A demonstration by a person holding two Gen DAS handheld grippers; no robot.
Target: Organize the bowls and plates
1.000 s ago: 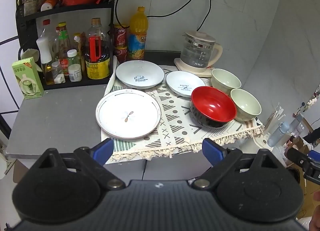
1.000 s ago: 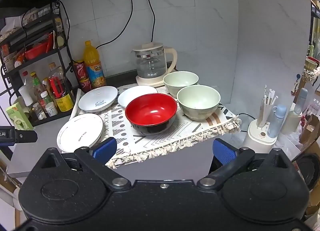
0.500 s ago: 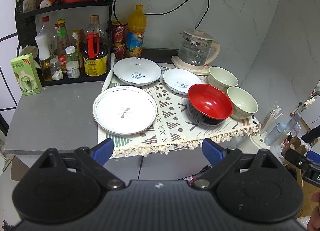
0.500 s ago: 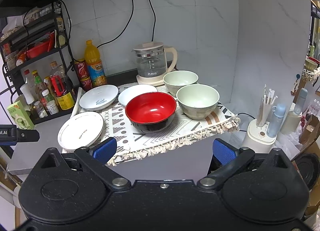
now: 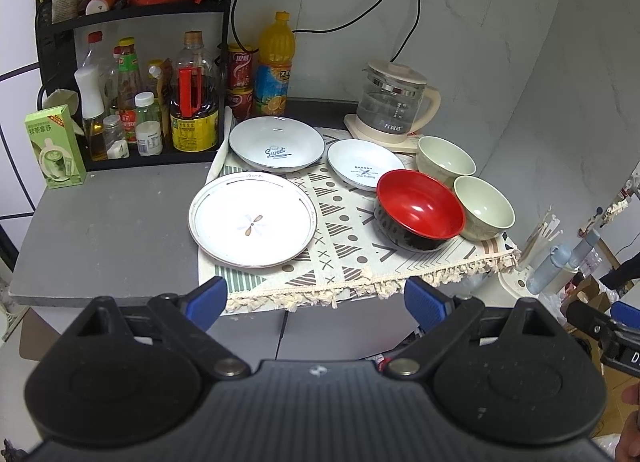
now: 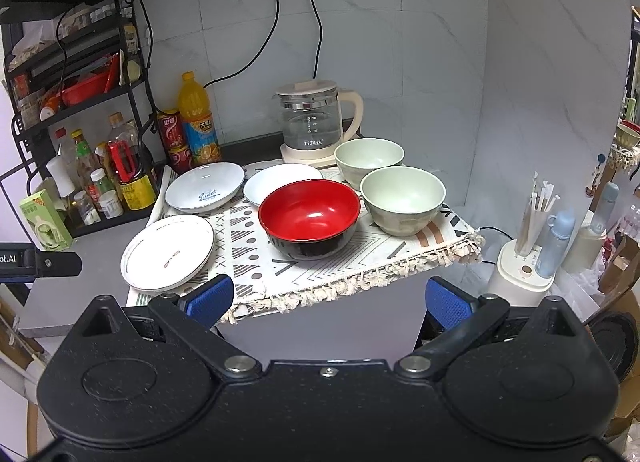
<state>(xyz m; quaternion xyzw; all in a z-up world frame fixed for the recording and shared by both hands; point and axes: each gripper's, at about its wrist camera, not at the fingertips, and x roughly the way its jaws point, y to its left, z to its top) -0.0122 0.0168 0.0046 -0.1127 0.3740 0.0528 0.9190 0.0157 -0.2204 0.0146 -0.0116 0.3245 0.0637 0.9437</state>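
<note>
left tool point(image 5: 316, 298): jaws wide apart, empty, hanging off the desk's front edge, well short of the dishes
right tool point(image 6: 328, 300): jaws wide apart, empty, also in front of the desk edge; its tip shows at 4 o'clock in the left view
desk point(image 5: 108, 217): grey top, patterned mat point(image 5: 348, 246) over its right part, fringe hanging off the front
big plate point(image 5: 253, 219): flat on the mat's left end, rim overlapping onto bare desk, at 9 o'clock from the red bowl
Sweet plate point(image 5: 277, 143): at 12 o'clock from the big plate, just beside it, on the mat's back left
Bakery plate point(image 5: 362, 169): at 3 o'clock from the Sweet plate, near it; the red bowl's rim overlaps its front right edge in view, touching cannot be told
red bowl point(image 5: 420, 207): upright, red inside, black outside, mat centre right, empty
near green bowl point(image 5: 484, 207): upright, at 3 o'clock from the red bowl, just beside it, empty
far green bowl point(image 5: 445, 159): upright, at 12 o'clock from the near green bowl, next to the kettle base
kettle point(image 5: 394, 103): glass, on its base at the back right, cord up to the wall socket
rack point(image 5: 132, 13): black, back left of the desk, bottles and jars on its lower level
orange bottle point(image 5: 276, 61): between rack and kettle, red cans beside it
green box point(image 5: 54, 145): upright on the desk at the far left
</note>
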